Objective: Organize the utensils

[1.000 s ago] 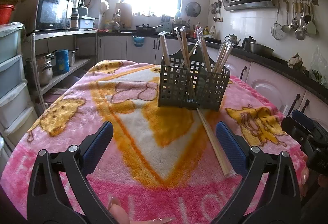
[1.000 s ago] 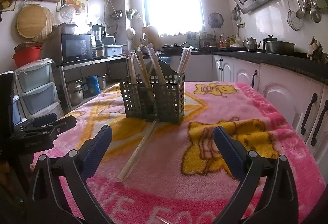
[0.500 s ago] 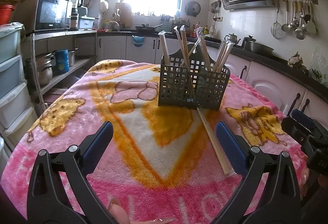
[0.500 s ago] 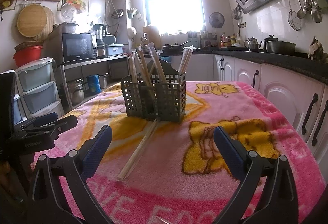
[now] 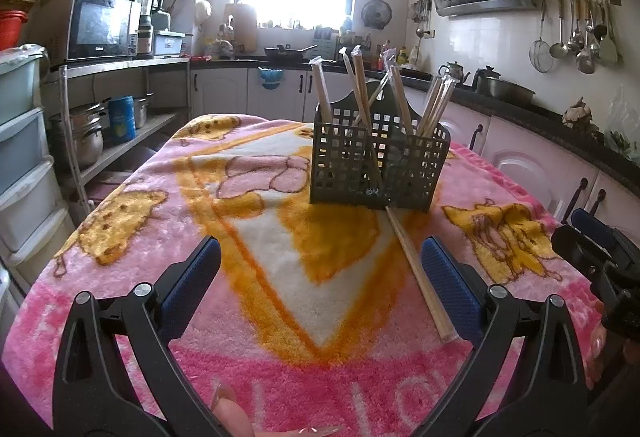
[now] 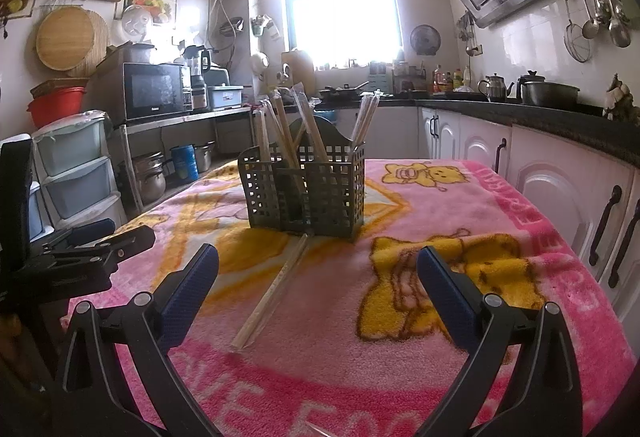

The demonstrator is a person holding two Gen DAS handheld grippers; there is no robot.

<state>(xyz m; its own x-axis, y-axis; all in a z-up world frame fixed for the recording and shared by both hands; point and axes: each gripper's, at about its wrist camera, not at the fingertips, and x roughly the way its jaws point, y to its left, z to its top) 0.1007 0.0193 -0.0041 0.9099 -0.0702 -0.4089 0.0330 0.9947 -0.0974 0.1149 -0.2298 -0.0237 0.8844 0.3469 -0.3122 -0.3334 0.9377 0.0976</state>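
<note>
The left tool [image 5: 320,273] was held low over the near end of the counter, level and pointing at the caddy, its blue-padded fingers [image 5: 192,277] spread wide with nothing between them; a fingertip of the hand [image 5: 232,413] gripping it showed at the bottom edge of its view. The right tool [image 6: 318,277] was posed the same way beside it, fingers [image 6: 444,293] wide apart and empty, each tool visible at the edge of the other's view. The grey lattice caddy [image 5: 378,165] stood upright in the middle of the pink blanket [image 5: 132,221] covering the counter, well ahead of both tools. Several wrapped chopsticks [image 5: 362,77] leaned in its compartments. One more wrapped pair [image 5: 420,275] lay flat on the blanket, one end touching the caddy's base, the other end reaching toward the tools, near the left tool's right finger.
</note>
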